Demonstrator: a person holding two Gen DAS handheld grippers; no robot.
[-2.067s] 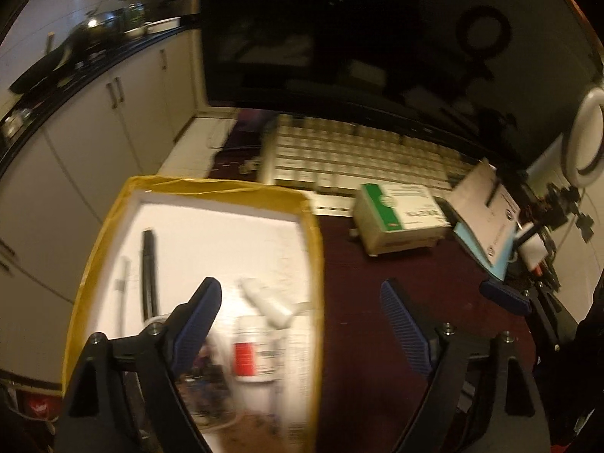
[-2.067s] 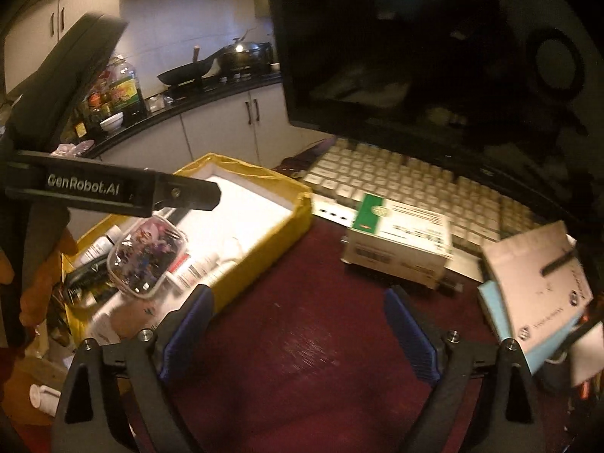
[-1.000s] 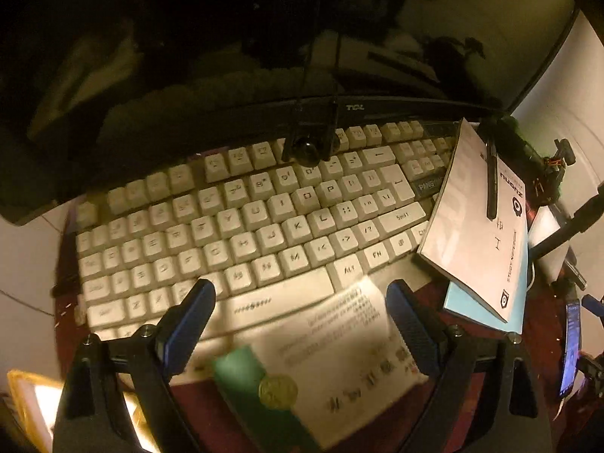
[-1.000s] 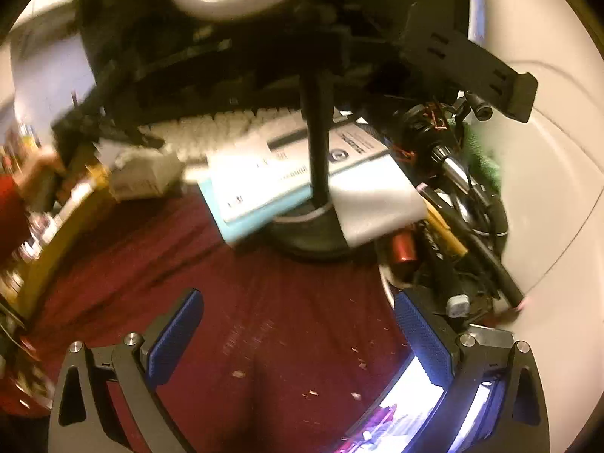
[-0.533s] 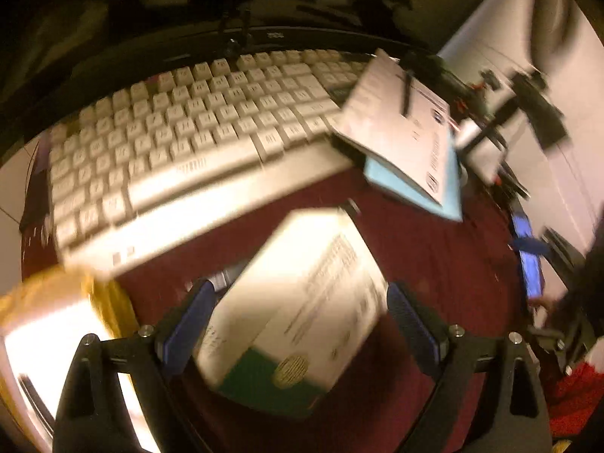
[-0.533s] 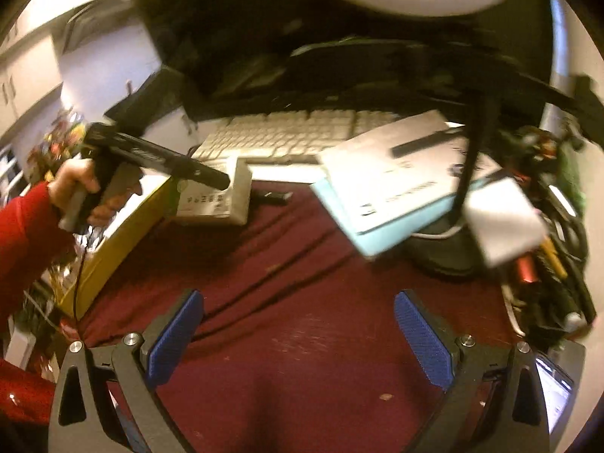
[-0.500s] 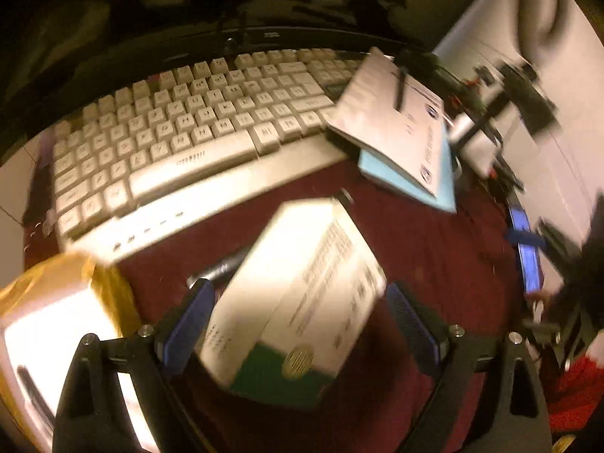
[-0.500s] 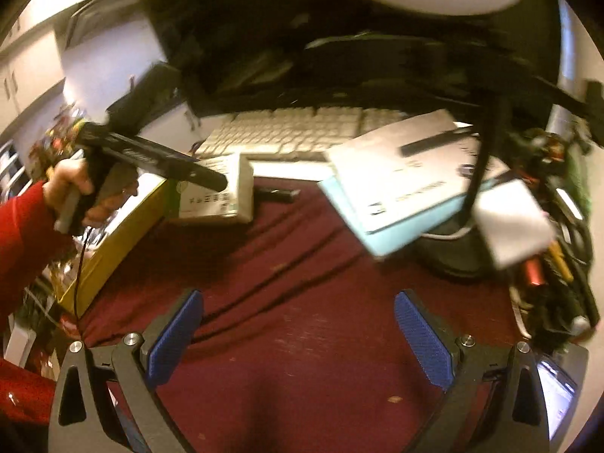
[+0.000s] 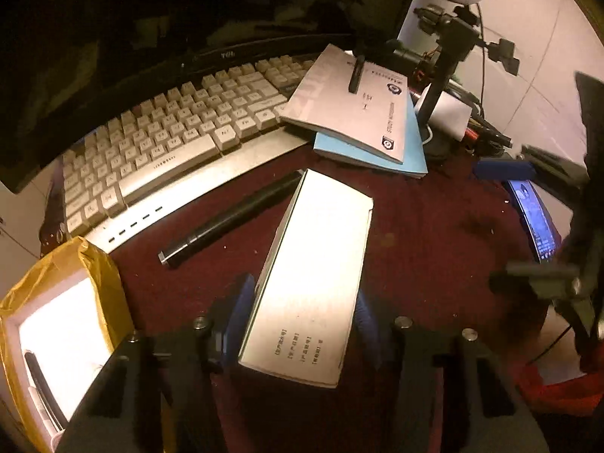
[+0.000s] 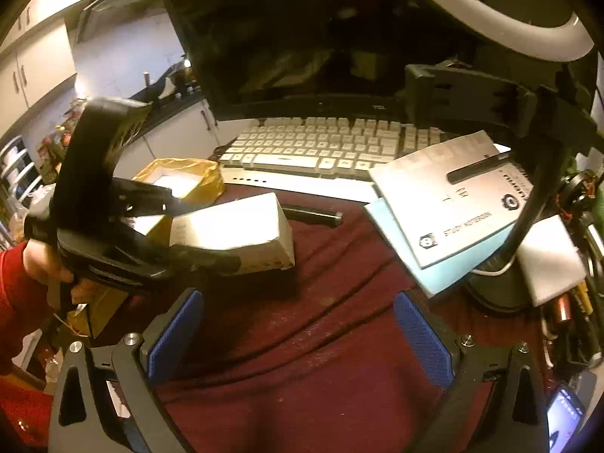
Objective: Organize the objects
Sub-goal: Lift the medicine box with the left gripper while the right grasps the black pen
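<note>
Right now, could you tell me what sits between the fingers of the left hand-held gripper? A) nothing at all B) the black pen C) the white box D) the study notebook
C: in the left wrist view the white box lies between the blue pads of the left hand-held gripper, whose jaws are closing on it, while the black pen lies apart on the red cloth.

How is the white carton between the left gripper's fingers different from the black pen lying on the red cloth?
The white carton is a broad, pale rectangular box; the black pen is thin, dark and round. The left gripper is closing its jaws around the carton's near end, while nothing holds the pen. The carton bears small printed text; the pen looks plain. Both lie on the red cloth in front of the keyboard, the pen's far end beside the carton.
</note>
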